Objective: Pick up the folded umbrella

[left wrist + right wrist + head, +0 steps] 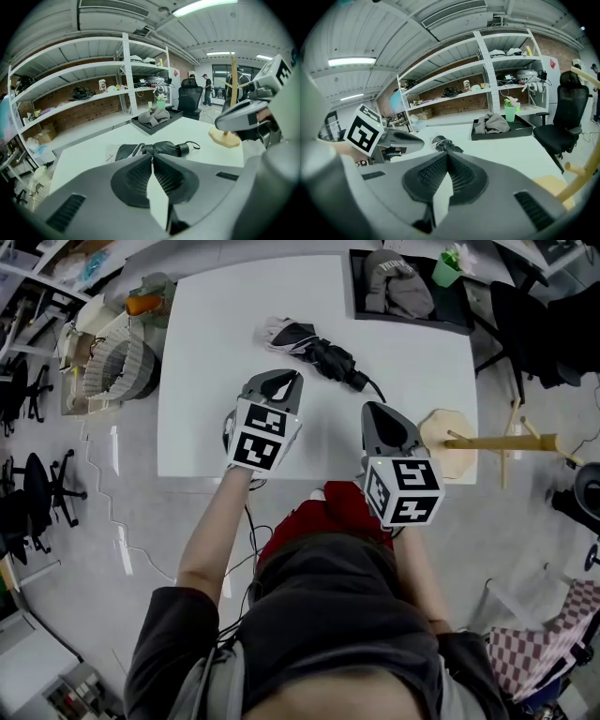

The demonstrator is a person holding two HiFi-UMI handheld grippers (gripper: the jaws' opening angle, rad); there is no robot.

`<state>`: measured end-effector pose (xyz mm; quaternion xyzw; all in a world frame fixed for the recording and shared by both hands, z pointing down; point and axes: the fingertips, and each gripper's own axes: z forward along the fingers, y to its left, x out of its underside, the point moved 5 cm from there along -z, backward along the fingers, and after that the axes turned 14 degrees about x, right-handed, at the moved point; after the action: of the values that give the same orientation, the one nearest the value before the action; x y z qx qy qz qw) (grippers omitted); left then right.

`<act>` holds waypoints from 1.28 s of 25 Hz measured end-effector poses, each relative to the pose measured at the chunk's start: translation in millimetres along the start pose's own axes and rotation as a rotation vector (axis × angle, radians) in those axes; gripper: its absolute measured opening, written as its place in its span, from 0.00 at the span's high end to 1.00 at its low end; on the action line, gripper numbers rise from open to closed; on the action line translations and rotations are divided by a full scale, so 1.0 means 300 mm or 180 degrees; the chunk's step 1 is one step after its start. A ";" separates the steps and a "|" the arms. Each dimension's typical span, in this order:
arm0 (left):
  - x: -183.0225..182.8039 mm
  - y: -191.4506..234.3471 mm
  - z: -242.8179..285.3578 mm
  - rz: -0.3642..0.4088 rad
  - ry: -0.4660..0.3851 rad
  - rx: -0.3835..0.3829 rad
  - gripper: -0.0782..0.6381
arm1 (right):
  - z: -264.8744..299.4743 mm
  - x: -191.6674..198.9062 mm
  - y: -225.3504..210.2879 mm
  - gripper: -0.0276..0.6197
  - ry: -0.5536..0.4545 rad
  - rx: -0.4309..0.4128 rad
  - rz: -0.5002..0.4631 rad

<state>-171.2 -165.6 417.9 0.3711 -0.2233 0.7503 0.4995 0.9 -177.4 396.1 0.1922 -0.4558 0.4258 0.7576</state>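
Black umbrella [323, 352], white table [216, 352], black tray [452, 307], green cup [447, 270]; the cloth [534, 652] looks red-and-white checked.

No lettering can be read. The two marker cubes [261, 435] bear only black-and-white square patterns; the grey cloth [403, 292] perhaps carries print, too small to read.

White table [234, 362]: umbrella [314, 348], black tray [355, 292], wooden stand [452, 448]

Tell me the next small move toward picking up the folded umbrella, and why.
Probably open the left gripper before advancing. Its jaws are together with nothing between them, and the folded umbrella lies untouched on the white table, straight ahead of those jaws in the left gripper view. The right gripper is likewise shut and empty.
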 end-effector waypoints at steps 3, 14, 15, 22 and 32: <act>-0.018 0.024 0.022 0.0085 0.0069 0.0004 0.87 | 0.031 -0.013 -0.014 0.93 0.0008 -0.0008 0.0021; -0.075 0.076 0.095 0.0324 0.0315 0.0222 0.87 | 0.105 -0.045 -0.060 0.93 0.0052 -0.0024 0.0053; -0.077 0.077 0.101 0.0366 0.0345 0.0261 0.87 | 0.108 -0.043 -0.060 0.93 0.0065 -0.0012 0.0065; -0.087 0.093 0.139 0.0669 0.0450 0.0599 0.87 | 0.127 -0.038 -0.015 0.93 0.0093 0.0149 0.0188; -0.059 0.105 0.138 0.1305 0.0573 0.1159 0.87 | 0.084 0.013 0.107 0.93 0.0114 0.0626 0.0464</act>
<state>-182.3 -217.9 431.1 0.3337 -0.1100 0.8933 0.2803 -37.9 -174.6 409.3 0.2243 -0.4110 0.5258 0.7101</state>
